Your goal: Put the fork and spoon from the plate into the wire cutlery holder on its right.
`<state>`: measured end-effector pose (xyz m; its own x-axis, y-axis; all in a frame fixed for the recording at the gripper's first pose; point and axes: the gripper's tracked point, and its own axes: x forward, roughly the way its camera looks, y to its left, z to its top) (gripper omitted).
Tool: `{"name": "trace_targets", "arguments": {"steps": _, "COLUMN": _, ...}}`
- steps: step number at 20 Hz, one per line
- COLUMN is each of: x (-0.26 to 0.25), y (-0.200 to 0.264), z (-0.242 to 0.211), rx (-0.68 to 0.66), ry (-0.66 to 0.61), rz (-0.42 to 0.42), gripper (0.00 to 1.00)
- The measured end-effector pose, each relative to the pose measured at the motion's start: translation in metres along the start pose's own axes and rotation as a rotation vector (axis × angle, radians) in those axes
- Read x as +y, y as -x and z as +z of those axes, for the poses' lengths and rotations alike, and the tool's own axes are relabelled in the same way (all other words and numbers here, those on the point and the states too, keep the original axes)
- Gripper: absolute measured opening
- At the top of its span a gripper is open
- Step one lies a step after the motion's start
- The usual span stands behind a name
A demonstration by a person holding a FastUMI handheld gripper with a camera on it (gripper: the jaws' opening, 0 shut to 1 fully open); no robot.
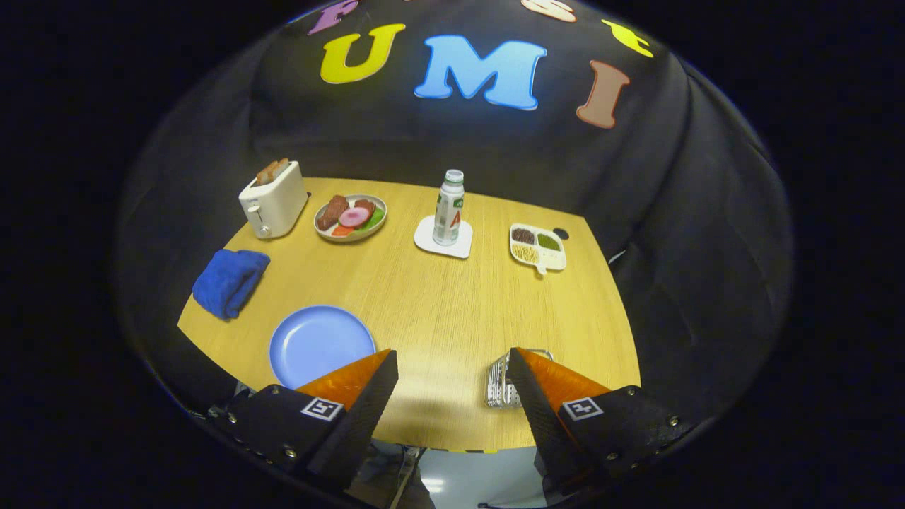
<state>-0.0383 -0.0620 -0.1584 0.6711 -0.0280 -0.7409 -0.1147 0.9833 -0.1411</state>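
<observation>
Gripper view: the wire cutlery holder (500, 382) is half hidden behind the right finger, its contents impossible to make out. The blue plate (318, 343), partly covered by the left finger, looks bare. The jaws (452, 371) stand wide apart, gripping nothing (bare wood lies between them). Farther along the table (438, 311) are a blue cloth (230, 281), toaster (273, 200), food plate (351, 217), bottle (449, 208) and divided tray (537, 247).

table (438, 311) matt wood | cutlery holder (500, 382) shiny metal wire | towel (230, 281) cloth

A light wooden table (438, 311) stands against black cloth walls (707, 233), over a pale floor (481, 481).
</observation>
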Motion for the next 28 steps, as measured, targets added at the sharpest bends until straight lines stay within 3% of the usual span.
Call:
{"name": "trace_targets", "arguments": {"steps": 5, "x": 0.008, "y": 0.022, "z": 0.043, "rx": -0.244, "ry": -0.051, "rz": -0.018, "gripper": 0.97}}
{"name": "trace_targets", "arguments": {"steps": 9, "x": 0.017, "y": 0.047, "z": 0.057, "rx": -0.374, "ry": -0.049, "rz": -0.091, "gripper": 0.97}}
{"name": "trace_targets", "arguments": {"steps": 13, "x": 0.037, "y": 0.078, "z": 0.090, "rx": -0.609, "ry": -0.069, "rz": -0.140, "gripper": 0.97}}
{"name": "trace_targets", "arguments": {"steps": 22, "x": 0.102, "y": 0.098, "z": 0.090, "rx": -0.665, "ry": -0.144, "rz": -0.029, "gripper": 0.97}}
{"name": "trace_targets", "arguments": {"steps": 28, "x": 0.131, "y": 0.104, "z": 0.088, "rx": -0.654, "ry": -0.114, "rz": 0.012, "gripper": 0.97}}
